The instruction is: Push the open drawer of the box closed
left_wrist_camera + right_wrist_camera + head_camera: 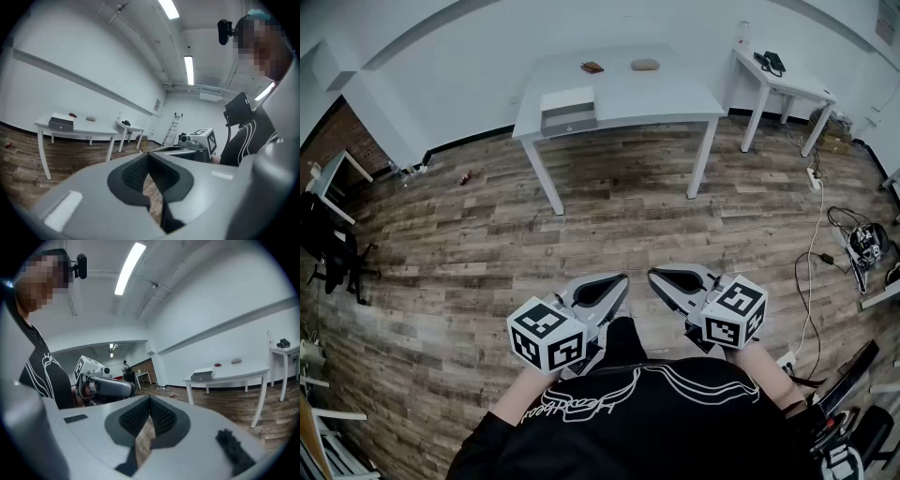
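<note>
Two hand-held grippers sit low in the head view, close against the person's black shirt (628,422) and well apart from the box across a wood-plank floor (487,244). At the far left a black chair (330,246) stands near the wall. Further right, at the back of the room, is a white table (675,94). The box (568,109) rests on its front left corner, white on top, with its grey drawer (570,120) facing the person; from this far off it is hard to tell how far the drawer stands out. Behind the box on the same table lie a small dark red object (592,67) and, to its right, a tan oval object (645,65). A second white table (797,89) stands to the right, carrying a black device (772,62), and cables (816,253) trail over the floor at the right edge. Nearer the person, the left gripper (619,281) points forward toward the table, its marker cube (546,335) facing up. Its jaws are clenched, tips meeting, with nothing between them; only floor shows through the slit below the pads. Just beside it, the right gripper (658,277) and its marker cube (734,311) mirror that pose, its jaws likewise pressed together and empty.
</note>
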The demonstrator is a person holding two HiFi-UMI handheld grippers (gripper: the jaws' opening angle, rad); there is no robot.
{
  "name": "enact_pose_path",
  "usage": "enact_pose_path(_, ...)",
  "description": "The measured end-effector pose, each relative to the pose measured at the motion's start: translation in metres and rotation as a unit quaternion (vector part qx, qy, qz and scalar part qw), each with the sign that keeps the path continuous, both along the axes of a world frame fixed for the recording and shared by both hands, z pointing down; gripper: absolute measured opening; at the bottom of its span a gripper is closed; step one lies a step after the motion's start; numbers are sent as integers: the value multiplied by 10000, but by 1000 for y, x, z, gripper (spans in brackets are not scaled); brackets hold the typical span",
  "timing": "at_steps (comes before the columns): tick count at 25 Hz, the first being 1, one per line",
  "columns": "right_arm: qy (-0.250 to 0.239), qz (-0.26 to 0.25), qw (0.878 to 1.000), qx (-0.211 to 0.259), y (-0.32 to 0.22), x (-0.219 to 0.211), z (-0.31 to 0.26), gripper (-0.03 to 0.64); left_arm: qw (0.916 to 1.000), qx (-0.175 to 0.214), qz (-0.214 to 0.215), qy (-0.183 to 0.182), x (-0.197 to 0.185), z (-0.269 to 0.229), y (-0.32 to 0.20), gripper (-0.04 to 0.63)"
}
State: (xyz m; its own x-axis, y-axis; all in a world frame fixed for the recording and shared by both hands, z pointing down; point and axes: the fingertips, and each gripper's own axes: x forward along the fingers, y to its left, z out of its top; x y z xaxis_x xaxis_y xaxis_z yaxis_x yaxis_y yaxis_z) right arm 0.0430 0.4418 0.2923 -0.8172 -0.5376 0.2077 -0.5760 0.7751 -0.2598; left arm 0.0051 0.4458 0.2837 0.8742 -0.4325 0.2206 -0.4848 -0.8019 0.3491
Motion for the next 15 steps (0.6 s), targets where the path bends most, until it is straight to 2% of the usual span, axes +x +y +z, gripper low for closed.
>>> enact_pose_path(8, -77, 10, 9997, -246, -153, -27, 26, 8, 9998, -144, -65, -152, -31, 34, -153, 8)
enact_pose_path(15, 31, 52, 9992, -397, -318, -46, 36, 8, 9995, -224, -100, -214, -55, 48, -315, 8)
